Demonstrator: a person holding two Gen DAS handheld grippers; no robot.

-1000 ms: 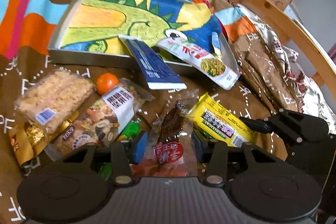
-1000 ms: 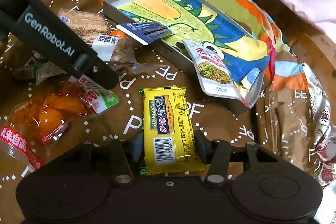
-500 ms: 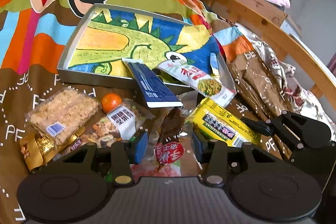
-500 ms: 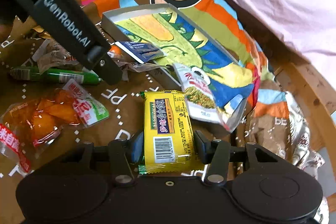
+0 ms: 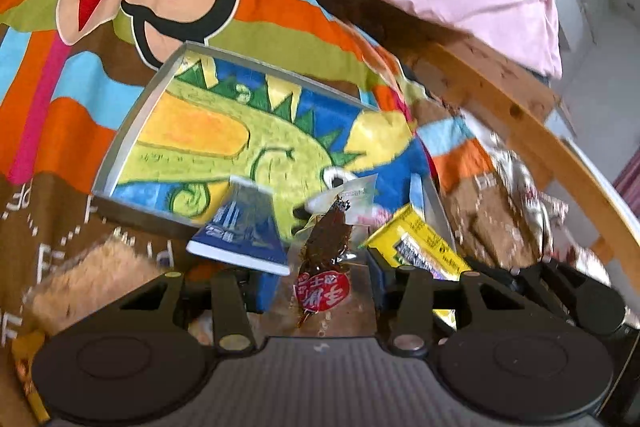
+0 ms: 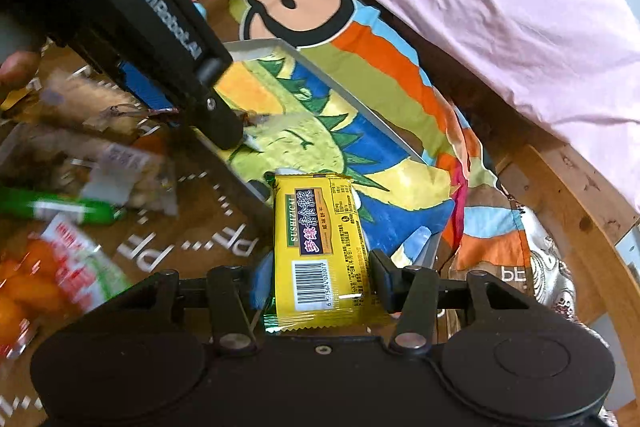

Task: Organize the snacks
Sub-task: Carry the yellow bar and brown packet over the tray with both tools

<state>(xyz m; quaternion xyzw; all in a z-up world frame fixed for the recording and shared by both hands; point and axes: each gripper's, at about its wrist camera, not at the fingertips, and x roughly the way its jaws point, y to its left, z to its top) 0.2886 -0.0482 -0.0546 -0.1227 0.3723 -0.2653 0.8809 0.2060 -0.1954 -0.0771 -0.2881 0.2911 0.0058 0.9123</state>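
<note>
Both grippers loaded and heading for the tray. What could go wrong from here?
1. The clear packet in the left gripper hangs loosely and could slip out.
2. The blue packet lies over the tray rim, so a drop there may knock it.
3. The right gripper with the yellow packet is close beside the left; they may collide.

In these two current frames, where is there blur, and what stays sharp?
Left wrist view: motion smear on the crispy rice bar and right edge; the left gripper is sharp. Right wrist view: snacks at left, like the orange packet, smear; the yellow packet stays crisp. Both bend with fisheye.
</note>
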